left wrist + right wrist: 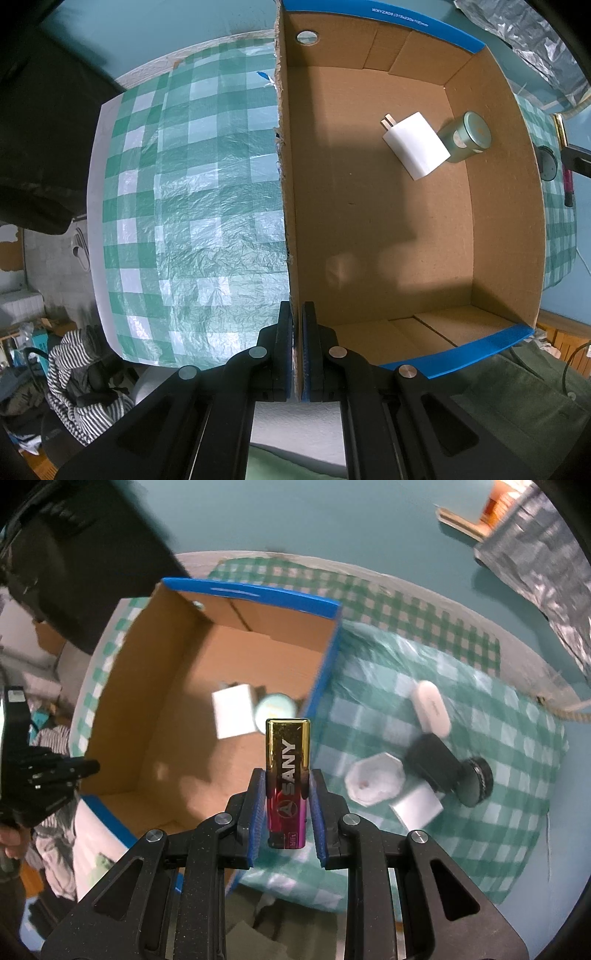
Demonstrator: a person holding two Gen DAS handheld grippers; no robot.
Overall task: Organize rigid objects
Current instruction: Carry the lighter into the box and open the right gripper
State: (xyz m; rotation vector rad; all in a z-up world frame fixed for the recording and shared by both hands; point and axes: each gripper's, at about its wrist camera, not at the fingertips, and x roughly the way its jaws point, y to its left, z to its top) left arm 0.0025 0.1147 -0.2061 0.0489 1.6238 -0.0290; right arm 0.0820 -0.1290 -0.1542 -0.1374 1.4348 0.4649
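With two items boxed, we pinched the open brown cardboard box point(388, 240) wall in our left gripper point(297, 332) while our right gripper point(287, 794) clamped a gold-and-magenta lighter point(287, 775), four table items at 3 o'clock unsorted.

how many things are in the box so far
2: a white charger on the box floor and a green tin touching it by the right wall. The near corner is hidden.

Motion blur smears the white charger point(233, 712) and green tin point(276, 708) inside the cardboard box point(147, 672); the lighter point(287, 775) hides the tin's near edge.
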